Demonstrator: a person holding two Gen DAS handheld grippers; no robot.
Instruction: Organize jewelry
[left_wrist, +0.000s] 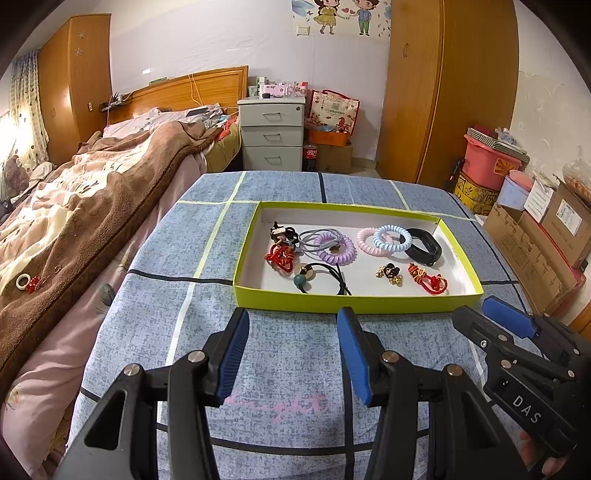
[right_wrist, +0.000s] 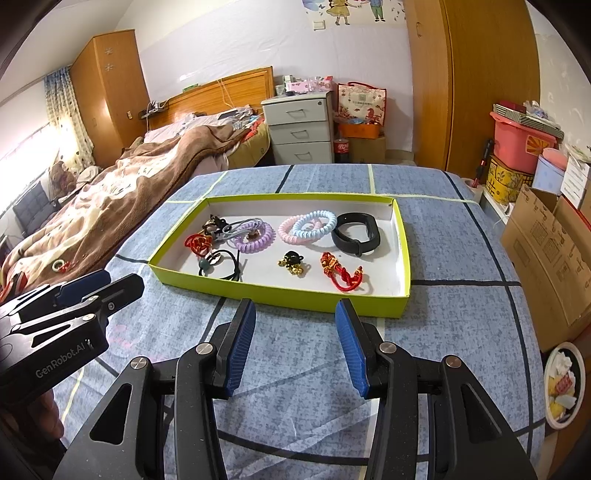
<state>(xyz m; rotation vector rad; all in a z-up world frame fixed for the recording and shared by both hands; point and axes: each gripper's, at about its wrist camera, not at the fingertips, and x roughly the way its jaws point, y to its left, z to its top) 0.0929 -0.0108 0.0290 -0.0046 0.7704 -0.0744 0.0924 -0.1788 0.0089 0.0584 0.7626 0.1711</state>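
Observation:
A lime-green tray sits on the blue checked cloth. It holds a black wristband, pink and light-blue coil ties, a purple coil tie, red knot charms, a gold-black charm and black elastic ties. My left gripper is open and empty, just short of the tray's near wall. My right gripper is open and empty, also just before the near wall.
A bed with a brown blanket lies to the left; a small white and red bracelet rests on it. Cardboard boxes and a bowl stand right of the table. A grey drawer unit is behind.

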